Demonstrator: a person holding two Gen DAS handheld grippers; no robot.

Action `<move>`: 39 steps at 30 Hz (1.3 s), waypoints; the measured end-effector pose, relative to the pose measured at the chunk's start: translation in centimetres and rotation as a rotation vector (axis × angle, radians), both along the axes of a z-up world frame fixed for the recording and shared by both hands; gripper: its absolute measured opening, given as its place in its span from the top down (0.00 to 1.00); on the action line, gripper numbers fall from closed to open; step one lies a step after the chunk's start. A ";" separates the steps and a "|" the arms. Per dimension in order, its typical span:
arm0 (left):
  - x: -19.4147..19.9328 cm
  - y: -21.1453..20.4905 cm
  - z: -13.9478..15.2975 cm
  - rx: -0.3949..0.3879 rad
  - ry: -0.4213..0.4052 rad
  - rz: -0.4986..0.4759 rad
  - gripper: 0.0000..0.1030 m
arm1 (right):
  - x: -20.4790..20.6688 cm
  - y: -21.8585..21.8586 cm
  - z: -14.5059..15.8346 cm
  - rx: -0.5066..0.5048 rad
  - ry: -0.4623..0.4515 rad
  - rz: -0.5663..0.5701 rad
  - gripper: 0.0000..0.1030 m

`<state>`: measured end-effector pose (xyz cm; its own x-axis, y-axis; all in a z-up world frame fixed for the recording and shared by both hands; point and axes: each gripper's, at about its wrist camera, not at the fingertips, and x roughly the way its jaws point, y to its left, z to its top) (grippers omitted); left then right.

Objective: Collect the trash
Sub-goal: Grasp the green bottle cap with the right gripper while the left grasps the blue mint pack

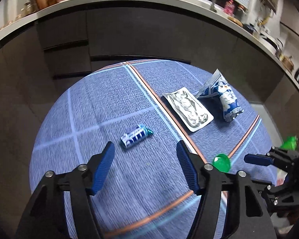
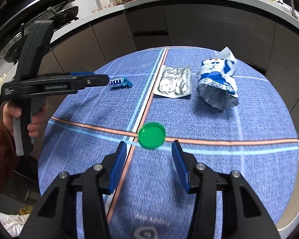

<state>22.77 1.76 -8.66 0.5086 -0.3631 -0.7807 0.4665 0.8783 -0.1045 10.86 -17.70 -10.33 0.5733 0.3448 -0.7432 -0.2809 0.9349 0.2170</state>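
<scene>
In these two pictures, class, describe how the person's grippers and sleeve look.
Both the left gripper and the right gripper have black frames, silver bolts and two ribbed blue pads. The left one has a black pistol handle and small pale lettering on its side. The sleeve is rust-brown.

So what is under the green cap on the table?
The green cap lies on the blue tablecloth, right where its orange and light-blue stripes cross. The crossing itself is covered by the cap, and whether anything is inside the cap cannot be seen.
</scene>
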 end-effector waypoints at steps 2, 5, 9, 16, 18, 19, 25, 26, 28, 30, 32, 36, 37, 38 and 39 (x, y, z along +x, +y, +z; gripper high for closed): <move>0.9 -0.5 -0.5 0.021 0.003 -0.023 0.46 | 0.7 0.4 -0.2 -0.013 0.004 0.006 0.54; 1.8 -0.9 -1.2 0.038 0.016 -0.054 0.52 | 1.6 1.1 -0.6 -0.045 0.008 0.014 0.54; 2.4 -1.2 -1.8 0.060 0.016 -0.082 0.52 | 2.3 2.0 -1.0 -0.099 0.008 0.033 0.54; 3.8 -1.0 -3.0 0.060 0.048 -0.077 0.58 | 2.8 3.0 -1.9 -0.140 0.014 0.053 0.64; 4.0 -0.9 -3.1 0.056 0.056 -0.080 0.62 | 2.6 2.9 -1.9 -0.138 0.014 0.049 0.64; 4.1 -1.0 -3.2 0.058 0.057 -0.084 0.64 | 2.4 2.8 -1.9 -0.134 0.013 0.045 0.64; 4.5 -1.6 -3.5 0.062 0.068 -0.090 0.68 | 1.7 2.4 -1.8 -0.116 0.020 0.028 0.64; 4.6 -1.8 -3.6 0.064 0.070 -0.091 0.71 | 1.5 2.3 -1.8 -0.112 0.022 0.024 0.64; 4.7 -2.0 -3.7 0.067 0.073 -0.087 0.73 | 1.2 2.1 -1.6 -0.098 0.025 0.012 0.64; 4.8 -2.2 -3.7 0.061 0.081 -0.084 0.80 | 0.7 1.8 -1.5 -0.088 0.025 0.001 0.64; 4.7 -2.2 -3.6 0.054 0.085 -0.078 0.86 | 0.4 1.6 -1.3 -0.080 0.023 -0.009 0.64; 3.9 -2.4 -3.3 0.047 0.079 -0.069 0.92 | -0.4 1.1 -1.0 -0.069 0.014 -0.019 0.64; 3.7 -2.4 -3.1 0.046 0.074 -0.065 0.93 | -0.8 1.1 -0.9 -0.067 0.011 -0.021 0.64; 3.4 -2.4 -2.9 0.045 0.070 -0.061 0.93 | -1.0 1.0 -0.7 -0.064 0.007 -0.025 0.64; 3.0 -2.3 -2.6 0.043 0.068 -0.055 0.93 | -0.7 0.8 -0.7 -0.060 0.005 -0.027 0.64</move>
